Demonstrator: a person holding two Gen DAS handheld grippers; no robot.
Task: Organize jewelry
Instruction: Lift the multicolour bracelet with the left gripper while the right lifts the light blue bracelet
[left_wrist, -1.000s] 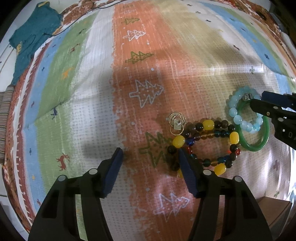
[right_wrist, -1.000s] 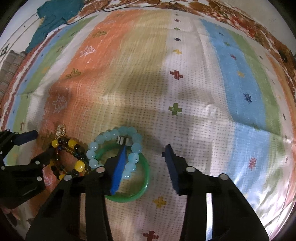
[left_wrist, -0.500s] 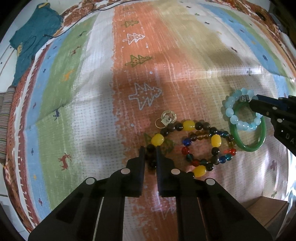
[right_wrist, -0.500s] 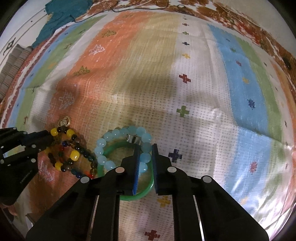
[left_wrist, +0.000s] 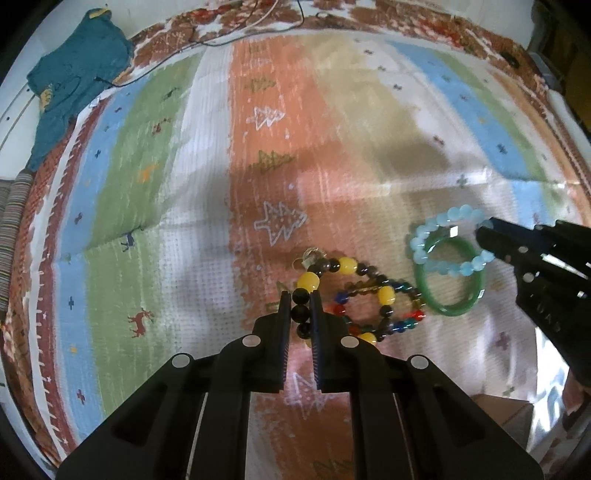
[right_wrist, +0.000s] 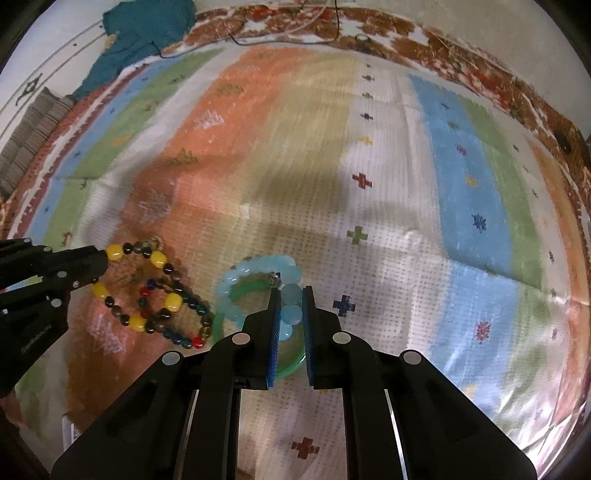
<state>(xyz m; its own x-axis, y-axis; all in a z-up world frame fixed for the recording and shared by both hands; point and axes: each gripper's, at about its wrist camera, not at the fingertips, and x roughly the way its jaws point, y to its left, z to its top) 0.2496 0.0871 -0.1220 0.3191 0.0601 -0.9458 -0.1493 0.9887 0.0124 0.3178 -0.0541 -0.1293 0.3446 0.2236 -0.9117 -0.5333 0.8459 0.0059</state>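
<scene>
A multicoloured bead necklace (left_wrist: 373, 295) with yellow, dark, red and blue beads lies looped on the striped cloth. My left gripper (left_wrist: 300, 297) is shut on its dark beads at the loop's left end; the necklace also shows in the right wrist view (right_wrist: 155, 295). A pale blue bead bracelet (left_wrist: 443, 240) lies over a green bangle (left_wrist: 448, 291) to the right. My right gripper (right_wrist: 290, 293) is shut on the blue bracelet's beads (right_wrist: 258, 273), above the green bangle (right_wrist: 291, 363). A small metal ring charm (left_wrist: 312, 254) sits at the necklace's top.
A striped cloth (left_wrist: 184, 184) with tree and cross patterns covers the surface. A teal garment (left_wrist: 70, 77) lies at the far left corner, with a thin dark cable (left_wrist: 221, 40) along the far edge. A brown box corner (left_wrist: 506, 410) shows at lower right.
Both grippers went from open to shut: the left closed on the necklace's dark beads, the right on the blue bracelet. Both have drawn back a little with the jewellery.
</scene>
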